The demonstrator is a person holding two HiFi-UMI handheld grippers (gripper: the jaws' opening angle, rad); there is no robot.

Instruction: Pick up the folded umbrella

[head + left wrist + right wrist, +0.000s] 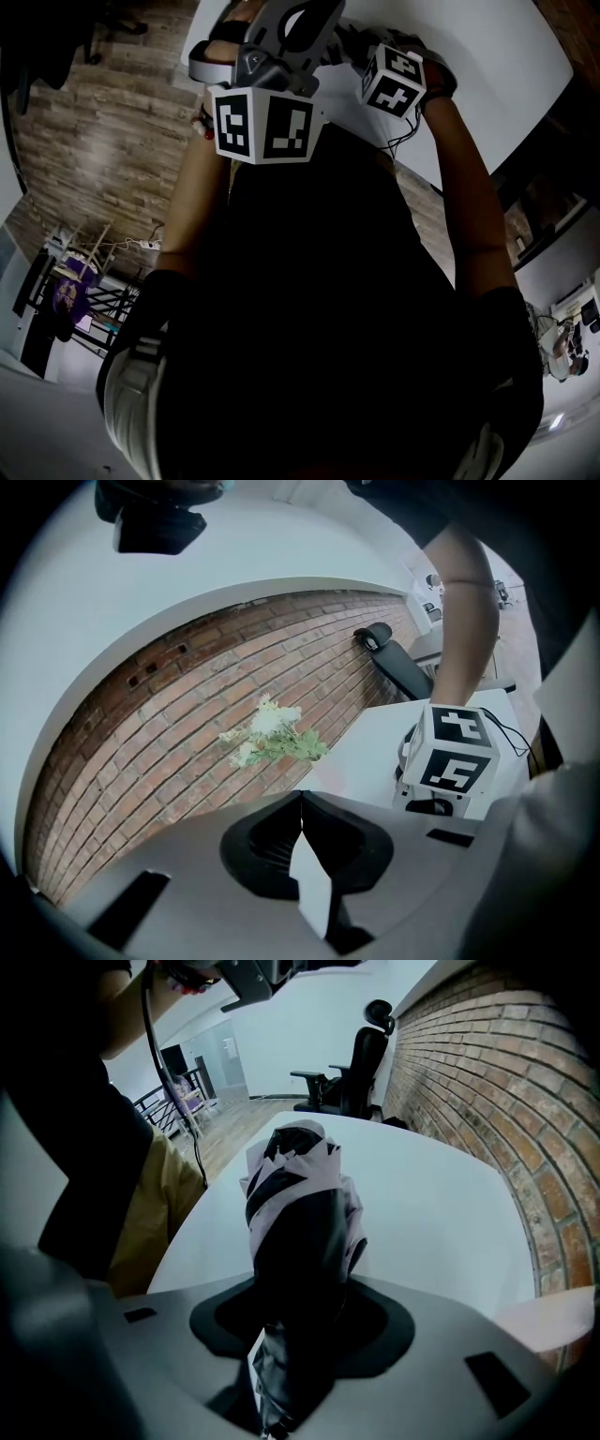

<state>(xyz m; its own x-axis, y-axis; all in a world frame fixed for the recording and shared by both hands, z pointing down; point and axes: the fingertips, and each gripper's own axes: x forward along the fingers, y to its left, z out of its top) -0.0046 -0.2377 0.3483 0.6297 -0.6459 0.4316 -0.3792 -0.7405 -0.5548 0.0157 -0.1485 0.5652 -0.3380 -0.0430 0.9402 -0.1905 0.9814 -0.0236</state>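
Brick wall [497, 1082] is backing a white worktop [441, 1204]; the right gripper [298, 1288] is clamping the umbrella [300, 1222].
The umbrella is standing between its jaws near the worktop's person-side edge. It is looking light, with soft, slippery fabric over a stiff core, so a mid-body hold is probably suiting it best. The left gripper [301, 803] is hanging clenched and empty.
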